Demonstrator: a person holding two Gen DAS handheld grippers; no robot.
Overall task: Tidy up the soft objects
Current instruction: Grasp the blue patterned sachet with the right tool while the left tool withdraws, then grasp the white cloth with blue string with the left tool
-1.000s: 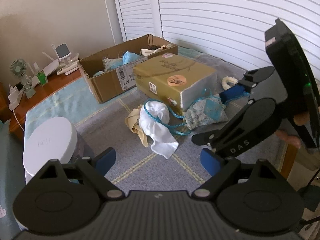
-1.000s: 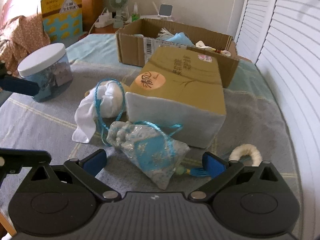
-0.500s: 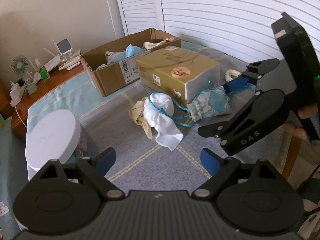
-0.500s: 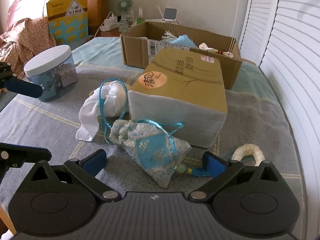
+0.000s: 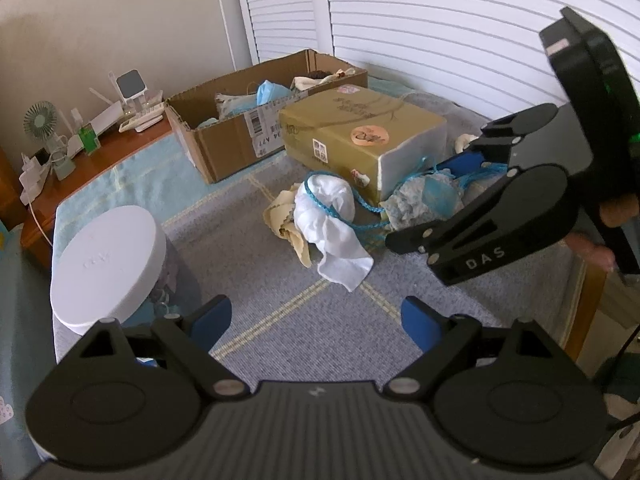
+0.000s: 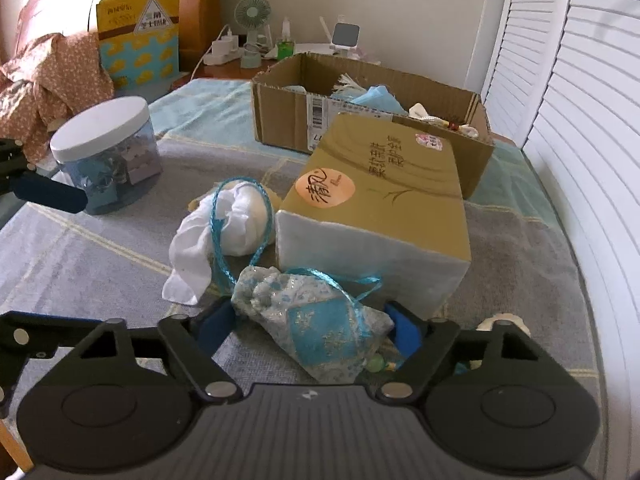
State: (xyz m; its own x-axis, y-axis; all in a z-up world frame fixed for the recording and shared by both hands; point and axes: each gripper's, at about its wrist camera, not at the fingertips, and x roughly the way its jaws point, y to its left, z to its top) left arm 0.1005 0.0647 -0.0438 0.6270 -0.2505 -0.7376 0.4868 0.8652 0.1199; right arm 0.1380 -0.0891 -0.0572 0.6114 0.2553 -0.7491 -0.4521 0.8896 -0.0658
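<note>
The right gripper (image 6: 310, 328) points down at the bed (image 6: 100, 256), and its jaws have just been closing around the blue drawstring pouch (image 6: 316, 320), which lies between the blue fingers (image 6: 214, 326); the pads sit at the pouch's two sides, though whether they press on it yet cannot be told; the pouch's long axis runs from its gathered neck at the left finger down to its fat end at the right finger, with a green bead and tassel (image 6: 378, 364) trailing just below that end; its blue cord loops away ahead of the fingers over a white cloth bundle (image 6: 224, 232), which lies just left of the gold box (image 6: 384, 208); the box stands directly beyond the pouch, almost touching it, and bears an orange round sticker and a column of Chinese characters on its lid; a cream ring (image 6: 502, 322) lies right of the right finger; open grey blanket spreads to the left, as far as a white-lidded jar (image 6: 106, 156); farther off stands an open cardboard box (image 6: 372, 120) with a barcode label and soft things inside; the left gripper (image 5: 316, 318) has its fingers wide apart over bare blanket with nothing between them; seen from there, the right gripper's arm reads "DAS".
</note>
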